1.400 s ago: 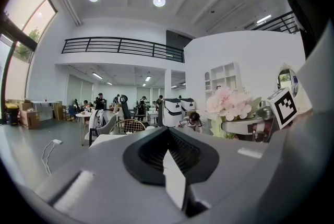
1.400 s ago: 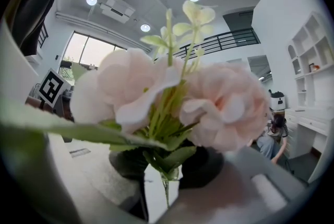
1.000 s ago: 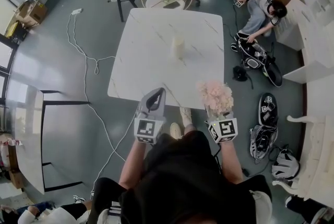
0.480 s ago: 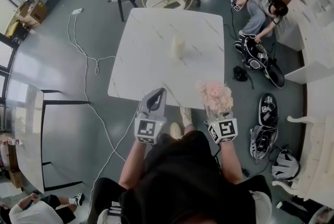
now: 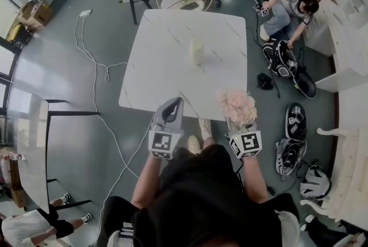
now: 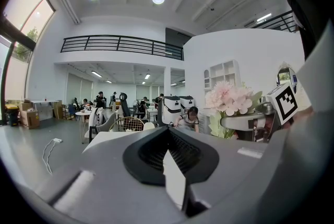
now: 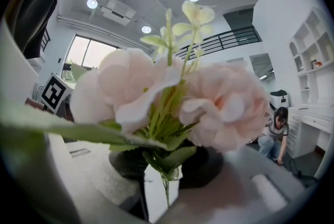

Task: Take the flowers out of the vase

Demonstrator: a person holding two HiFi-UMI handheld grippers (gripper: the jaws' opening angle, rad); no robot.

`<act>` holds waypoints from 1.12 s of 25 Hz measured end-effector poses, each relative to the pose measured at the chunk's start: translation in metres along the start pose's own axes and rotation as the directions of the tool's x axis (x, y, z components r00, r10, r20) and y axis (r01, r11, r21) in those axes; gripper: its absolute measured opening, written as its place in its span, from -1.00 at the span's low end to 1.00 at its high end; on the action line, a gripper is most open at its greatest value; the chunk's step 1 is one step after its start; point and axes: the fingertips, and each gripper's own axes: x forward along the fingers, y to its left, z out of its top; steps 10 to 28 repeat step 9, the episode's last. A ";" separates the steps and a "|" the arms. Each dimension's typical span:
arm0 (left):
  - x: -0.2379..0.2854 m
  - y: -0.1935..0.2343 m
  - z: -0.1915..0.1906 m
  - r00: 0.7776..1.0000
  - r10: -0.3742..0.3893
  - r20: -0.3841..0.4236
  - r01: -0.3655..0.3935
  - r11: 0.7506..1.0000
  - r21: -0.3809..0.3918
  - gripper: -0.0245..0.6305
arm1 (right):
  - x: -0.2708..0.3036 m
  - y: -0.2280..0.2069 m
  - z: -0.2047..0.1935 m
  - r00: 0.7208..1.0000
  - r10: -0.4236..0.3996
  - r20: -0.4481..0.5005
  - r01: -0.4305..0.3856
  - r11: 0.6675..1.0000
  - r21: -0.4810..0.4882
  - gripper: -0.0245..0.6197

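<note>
Left gripper (image 5: 174, 104), lower centre of frame: we see its jaws together, nothing between them. Vase (image 5: 196, 51) stands upright mid-frame on the white marble table (image 5: 161, 73). Right gripper (image 5: 240, 125), further right: jaws narrow, clamped on the pink flowers' (image 5: 236, 104) stems, well apart from the vase.

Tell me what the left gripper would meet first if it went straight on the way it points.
Probably the table: the left gripper hangs at its near edge and aims low across the top. The vase stands further on, roughly in line; depth is unclear.
</note>
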 end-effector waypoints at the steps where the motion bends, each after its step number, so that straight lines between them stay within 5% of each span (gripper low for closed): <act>1: 0.000 0.000 0.001 1.000 0.000 0.000 0.000 1.000 0.001 -0.90 | 0.000 0.000 0.000 1.000 0.001 0.000 -0.001 1.000 0.000 -0.54; 28: 0.000 -0.004 0.001 1.000 -0.001 -0.005 0.001 1.000 0.000 -0.90 | -0.003 -0.002 0.005 1.000 0.004 0.011 -0.004 1.000 -0.002 -0.54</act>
